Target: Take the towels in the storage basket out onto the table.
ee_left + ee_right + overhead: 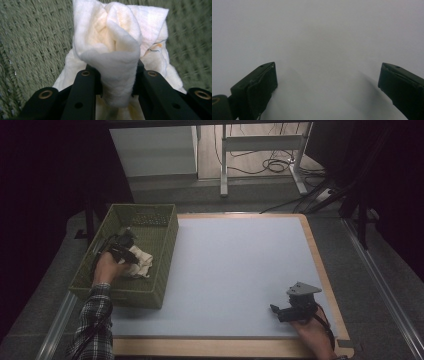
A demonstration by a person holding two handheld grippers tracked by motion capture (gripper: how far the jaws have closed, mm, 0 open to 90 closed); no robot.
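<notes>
A crumpled white cloth (pixel 138 261) lies inside a green woven basket (pixel 150 220) at the table's left. My left gripper (pixel 125 251) reaches down into that basket. In the left gripper view its black jaws pinch a bunched fold of the cloth (pixel 117 57) between them, so my left gripper (pixel 117 82) is shut on it. My right gripper (pixel 276 310) rests near the table's front right, over the pale blue mat (pixel 235 265). In the right gripper view my right gripper (pixel 328 80) stands open, jaws wide apart with bare mat between them.
The mat covers a wooden-edged table (pixel 320 265). Behind it stand a white panel (pixel 152 150) and a metal desk frame (pixel 260 155) with cables on the floor. The basket floor (pixel 32 37) surrounds the cloth.
</notes>
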